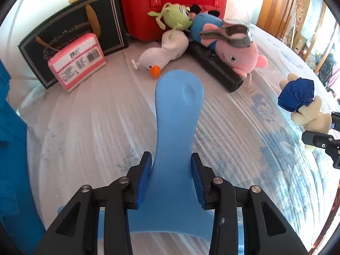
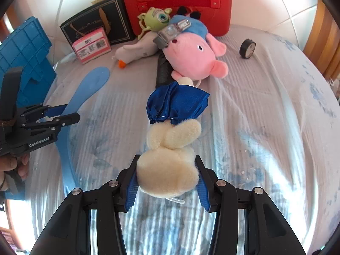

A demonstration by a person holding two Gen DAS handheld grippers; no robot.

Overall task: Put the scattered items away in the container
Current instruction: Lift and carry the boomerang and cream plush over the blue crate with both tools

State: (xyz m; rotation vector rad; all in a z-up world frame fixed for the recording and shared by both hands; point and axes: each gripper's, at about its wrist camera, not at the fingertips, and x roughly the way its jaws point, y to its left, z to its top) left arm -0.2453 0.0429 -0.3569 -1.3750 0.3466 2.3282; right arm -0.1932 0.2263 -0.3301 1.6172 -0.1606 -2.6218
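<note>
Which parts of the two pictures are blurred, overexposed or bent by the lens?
Left wrist view: the bed cover smears at lower right, the wall behind the red case is washed out white, the wooden frame curves. Right wrist view: the pink pig is soft, glare whitens the cover near the tool, edges bend.

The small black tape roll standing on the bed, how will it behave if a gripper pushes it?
The tape roll stands on its round edge, so it would probably roll or tip over. It looks small and likely light. The wrinkled bed sheet may stop it quickly.
</note>
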